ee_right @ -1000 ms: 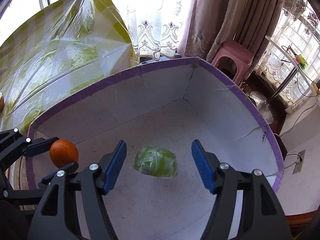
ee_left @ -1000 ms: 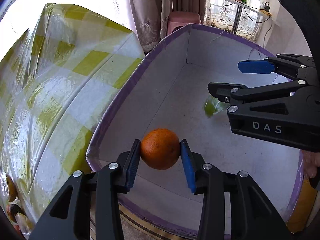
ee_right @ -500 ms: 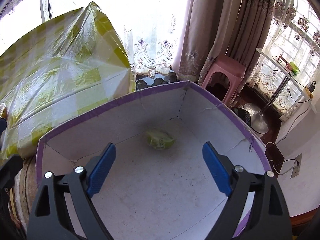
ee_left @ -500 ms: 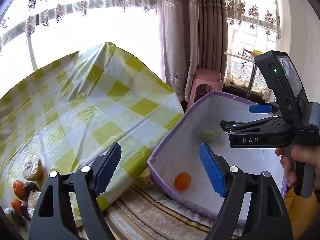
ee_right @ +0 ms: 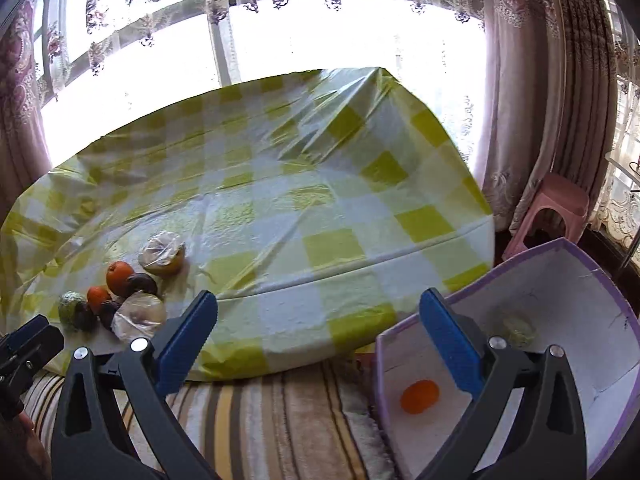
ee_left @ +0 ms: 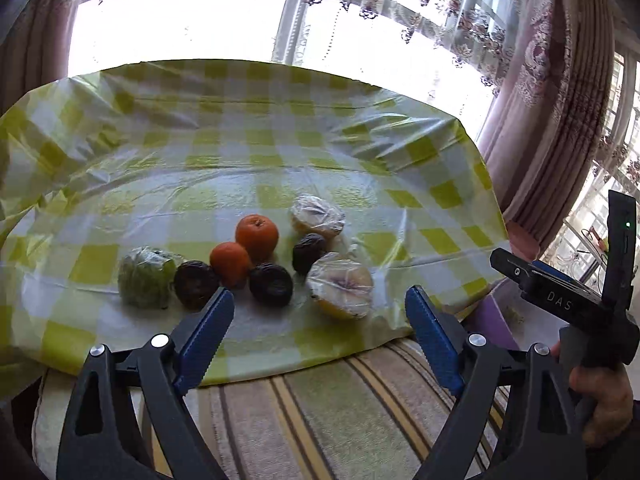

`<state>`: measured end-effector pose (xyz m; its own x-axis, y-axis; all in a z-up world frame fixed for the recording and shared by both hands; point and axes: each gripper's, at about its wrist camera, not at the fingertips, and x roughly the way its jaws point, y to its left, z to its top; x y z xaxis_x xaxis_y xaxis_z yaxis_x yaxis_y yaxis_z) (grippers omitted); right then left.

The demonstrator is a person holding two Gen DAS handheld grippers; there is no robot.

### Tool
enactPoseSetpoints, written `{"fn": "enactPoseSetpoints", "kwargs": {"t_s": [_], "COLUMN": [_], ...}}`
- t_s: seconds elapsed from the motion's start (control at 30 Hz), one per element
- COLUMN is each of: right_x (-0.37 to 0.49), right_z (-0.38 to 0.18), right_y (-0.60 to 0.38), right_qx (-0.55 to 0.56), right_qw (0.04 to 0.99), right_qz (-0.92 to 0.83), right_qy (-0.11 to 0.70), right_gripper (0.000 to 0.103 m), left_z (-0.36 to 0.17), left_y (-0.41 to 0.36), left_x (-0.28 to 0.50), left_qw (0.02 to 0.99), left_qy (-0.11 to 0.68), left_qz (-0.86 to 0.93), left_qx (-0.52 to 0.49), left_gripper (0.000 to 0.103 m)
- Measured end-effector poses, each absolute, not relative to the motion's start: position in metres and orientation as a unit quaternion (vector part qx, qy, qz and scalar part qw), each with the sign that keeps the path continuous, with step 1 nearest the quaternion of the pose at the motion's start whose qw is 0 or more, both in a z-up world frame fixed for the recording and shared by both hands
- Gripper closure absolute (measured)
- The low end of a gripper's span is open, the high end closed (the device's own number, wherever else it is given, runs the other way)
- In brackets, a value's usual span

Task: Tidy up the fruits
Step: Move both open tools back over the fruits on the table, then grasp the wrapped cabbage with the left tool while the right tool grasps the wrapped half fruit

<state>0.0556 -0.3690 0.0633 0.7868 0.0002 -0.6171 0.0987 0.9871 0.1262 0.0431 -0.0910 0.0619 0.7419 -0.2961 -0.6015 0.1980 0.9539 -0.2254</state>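
A yellow-green and white checked cloth [ee_left: 280, 152] covered the surface; on it lay two orange fruits [ee_left: 256, 233], three dark ones [ee_left: 271, 284]. Beside the cloth, a purple-rimmed white box [ee_right: 592, 320] held one orange fruit [ee_right: 419, 396].

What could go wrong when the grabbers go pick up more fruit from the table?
1. The fruits sit bunched and touching, so grabbing one orange could knock a dark fruit rolling.
2. The wrapped fruit lies near the table's front edge; a nudge might push it off.
3. Plastic wrap looks slippery, so it may slide from the opening, empty left gripper.
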Motion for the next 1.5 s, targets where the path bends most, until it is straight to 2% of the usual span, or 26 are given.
{"fn": "enactPoseSetpoints", "kwargs": {"t_s": [0.1, 0.17, 0.33, 0.57, 0.7, 0.87, 0.9, 0.97, 1.5], "right_x": [0.07, 0.08, 0.092, 0.116, 0.124, 0.132, 0.132, 0.131, 0.116], "right_z": [0.053, 0.044, 0.033, 0.018, 0.009, 0.0, 0.0, 0.001, 0.019], "right_y": [-0.315, -0.282, -0.225, -0.221, -0.22, -0.216, -0.215, -0.214, -0.235], "right_qx": [0.054, 0.042, -0.025, -0.034, -0.033, -0.028, -0.028, -0.031, 0.003], "right_qw": [0.934, 0.923, 0.914, 0.905, 0.898, 0.891, 0.893, 0.896, 0.901], "right_qz": [0.035, 0.065, 0.093, 0.077, 0.08, 0.091, 0.091, 0.09, 0.096], "right_qy": [0.353, 0.377, 0.393, 0.418, 0.431, 0.444, 0.44, 0.435, 0.423], "right_gripper": [0.002, 0.002, 0.002, 0.002, 0.007, 0.025, 0.033, 0.04, 0.041], "left_z": [0.052, 0.045, 0.029, 0.016, 0.01, 0.011, 0.011, 0.011, 0.04], "left_y": [-0.042, -0.018, 0.024, 0.018, 0.017, 0.01, 0.009, 0.009, 0.006], "left_x": [0.045, 0.051, 0.073, 0.109, 0.121, 0.126, 0.126, 0.125, 0.1], "left_qw": [0.924, 0.92, 0.902, 0.889, 0.886, 0.891, 0.891, 0.893, 0.917], "left_qy": [0.356, 0.368, 0.405, 0.438, 0.448, 0.445, 0.444, 0.442, 0.391], "left_qz": [-0.084, -0.057, -0.009, -0.03, -0.021, -0.015, -0.013, -0.011, 0.022], "left_qx": [-0.111, -0.122, -0.15, -0.131, -0.12, -0.092, -0.088, -0.084, -0.077], "left_gripper": [0.03, 0.032, 0.043, 0.043, 0.044, 0.045, 0.046, 0.046, 0.047]}}
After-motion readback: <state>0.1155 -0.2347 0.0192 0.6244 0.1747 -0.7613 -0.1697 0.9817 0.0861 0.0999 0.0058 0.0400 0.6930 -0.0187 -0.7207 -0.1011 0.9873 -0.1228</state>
